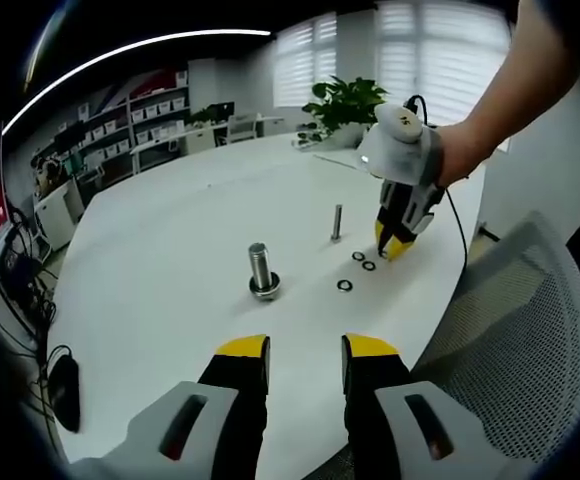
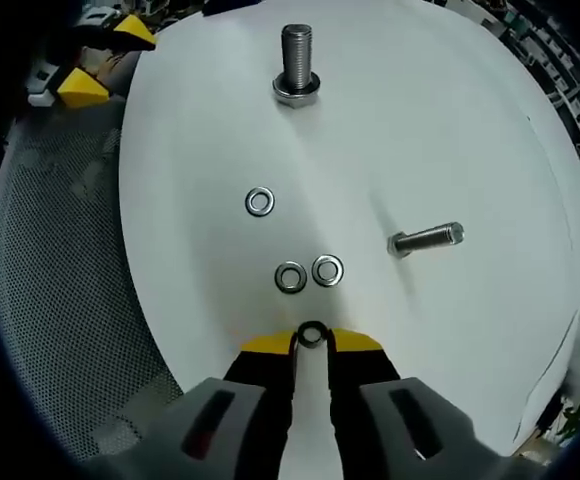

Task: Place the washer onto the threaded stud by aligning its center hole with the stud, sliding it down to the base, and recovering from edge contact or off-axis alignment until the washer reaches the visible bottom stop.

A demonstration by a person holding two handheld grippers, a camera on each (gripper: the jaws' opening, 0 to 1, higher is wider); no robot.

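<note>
Yellow-tipped jaws of the right tool (image 2: 311, 343) pinch a dark washer (image 2: 312, 334) at the near edge of the white table (image 2: 450, 130) in the right gripper view. Beyond it lie three loose washers (image 2: 290, 276), one farther left and two side by side, with the large threaded stud (image 2: 297, 62) upright on its nut at the far end and a thinner bolt (image 2: 427, 239) standing to the right. Left tool (image 1: 306, 350) hangs open over the table's near edge in its own view, holding nothing.
</note>
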